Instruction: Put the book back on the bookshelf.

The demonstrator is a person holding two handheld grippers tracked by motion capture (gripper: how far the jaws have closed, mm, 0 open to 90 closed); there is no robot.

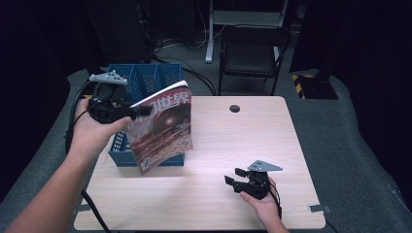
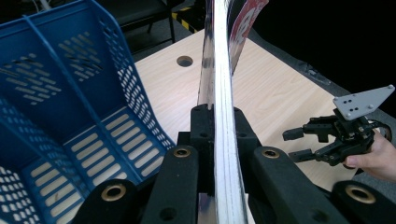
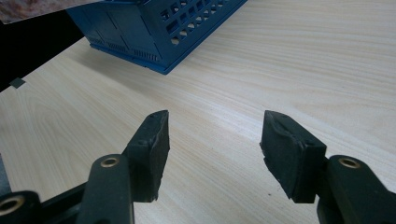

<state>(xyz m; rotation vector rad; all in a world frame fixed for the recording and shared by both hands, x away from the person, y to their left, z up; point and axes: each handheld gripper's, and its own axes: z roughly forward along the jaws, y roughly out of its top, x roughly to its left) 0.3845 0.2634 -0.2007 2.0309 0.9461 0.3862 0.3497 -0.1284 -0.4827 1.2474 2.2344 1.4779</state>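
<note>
Magazine: held upright left of centre in the high view, hanging in front of the blue basket, its cover facing the camera; probably bound for one of the slots.
Left gripper: jaws clamped on the magazine's edge, page block pinched between the pads in the left gripper view; gripping the edge keeps it vertical, as I judge a slot needs.
Basket: upper left of the table, dividers open upward, compartments bare in the left gripper view.
Right gripper: lower right, jaws apart with nothing between them, resting low over the bare wood, likely idle.
</note>
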